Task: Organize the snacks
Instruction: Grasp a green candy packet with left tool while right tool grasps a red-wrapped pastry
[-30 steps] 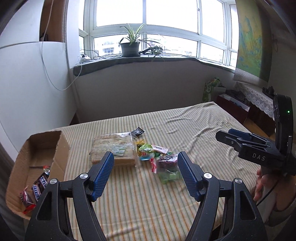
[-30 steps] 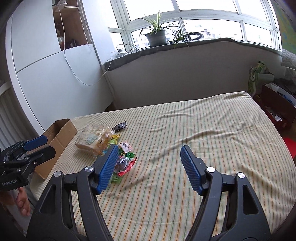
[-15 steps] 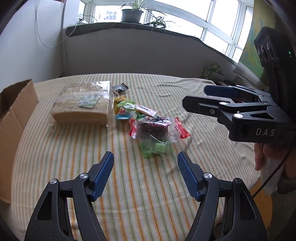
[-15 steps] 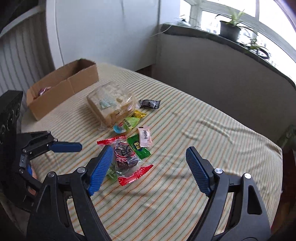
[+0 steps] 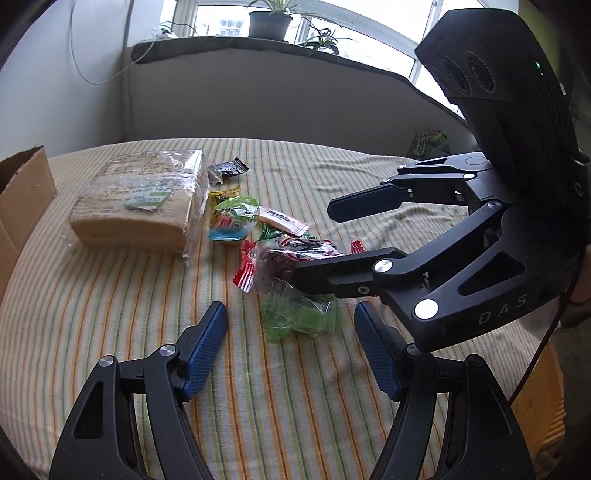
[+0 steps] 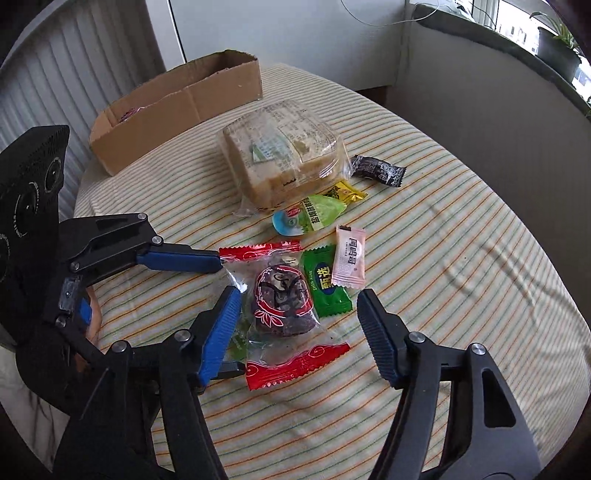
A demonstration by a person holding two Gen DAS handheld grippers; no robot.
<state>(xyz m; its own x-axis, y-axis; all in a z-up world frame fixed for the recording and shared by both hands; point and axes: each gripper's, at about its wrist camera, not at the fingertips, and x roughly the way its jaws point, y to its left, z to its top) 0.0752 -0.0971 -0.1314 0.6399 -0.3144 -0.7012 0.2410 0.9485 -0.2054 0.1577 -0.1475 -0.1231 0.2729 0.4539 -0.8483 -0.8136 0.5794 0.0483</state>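
Both grippers have dropped toward the snack pile on the striped tabletop (image 6: 461, 240), the right gripper (image 6: 295, 317) narrowing its spread fingers. At lower centre of the right wrist view they straddle, untouching, the clear red-ended plum packet (image 6: 284, 299), its long axis running between them. The left gripper (image 5: 291, 343), spread and empty, frames the green candy bag (image 5: 299, 317).

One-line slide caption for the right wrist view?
Open right hand-held gripper straddles the red-edged snack packet on the striped tablecloth, cardboard box beyond.

Soft daylight from the blown-out window (image 5: 221, 22), faint shadows, sharp focus, strong fisheye bending with dark corners.
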